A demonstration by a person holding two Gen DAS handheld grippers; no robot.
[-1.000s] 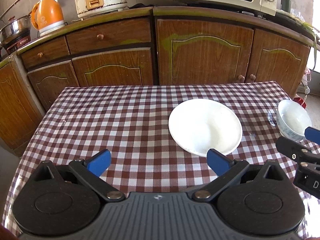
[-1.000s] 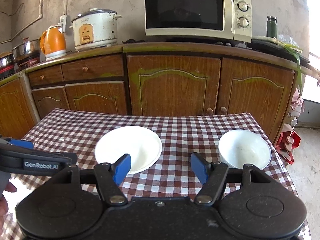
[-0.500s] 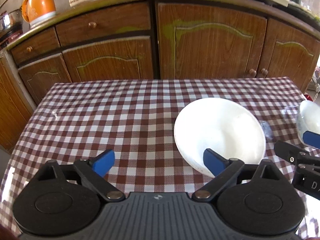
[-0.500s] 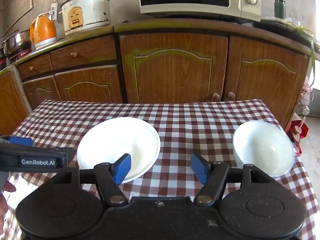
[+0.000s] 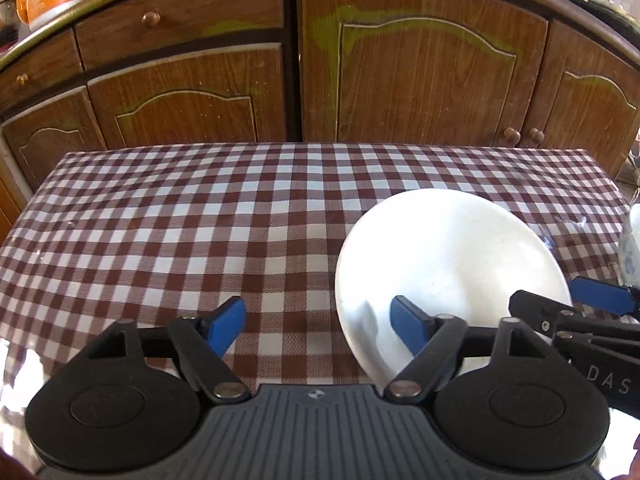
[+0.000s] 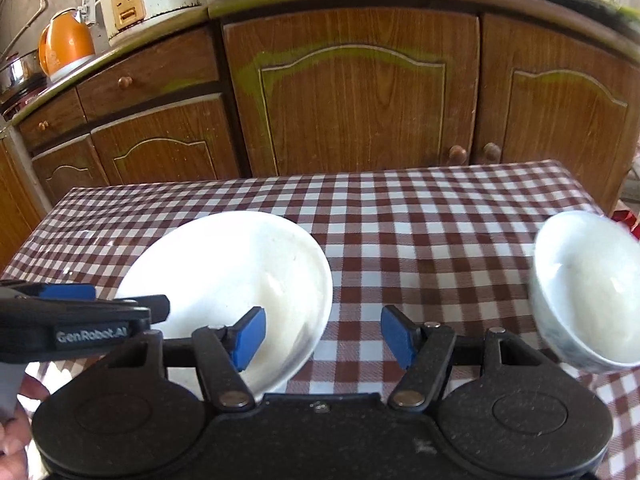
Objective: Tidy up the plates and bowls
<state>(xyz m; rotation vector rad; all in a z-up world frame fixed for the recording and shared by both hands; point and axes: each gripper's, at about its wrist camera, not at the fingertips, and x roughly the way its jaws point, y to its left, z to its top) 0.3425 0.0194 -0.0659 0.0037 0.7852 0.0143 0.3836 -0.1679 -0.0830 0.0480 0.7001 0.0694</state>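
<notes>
Behind, wooden cabinets (image 5: 400,80) face the checked tablecloth (image 5: 200,232).

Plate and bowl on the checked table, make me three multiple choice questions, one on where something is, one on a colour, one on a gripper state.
1. Seen from the right wrist camera, where is the bowl relative to the plate?
A. to its right
B. stacked on it
C. to its left

2. What colour are the finger pads of the right hand-held gripper?
A. red
B. blue
C. white

3. What state is the left hand-held gripper in?
A. shut on the plate
B. shut on the bowl
C. open, holding nothing

Answers:
1. A, since bare tablecloth separates the two dishes.
2. B, both pads show blue.
3. C, its jaws stand wide apart, with only cloth between them.
</notes>
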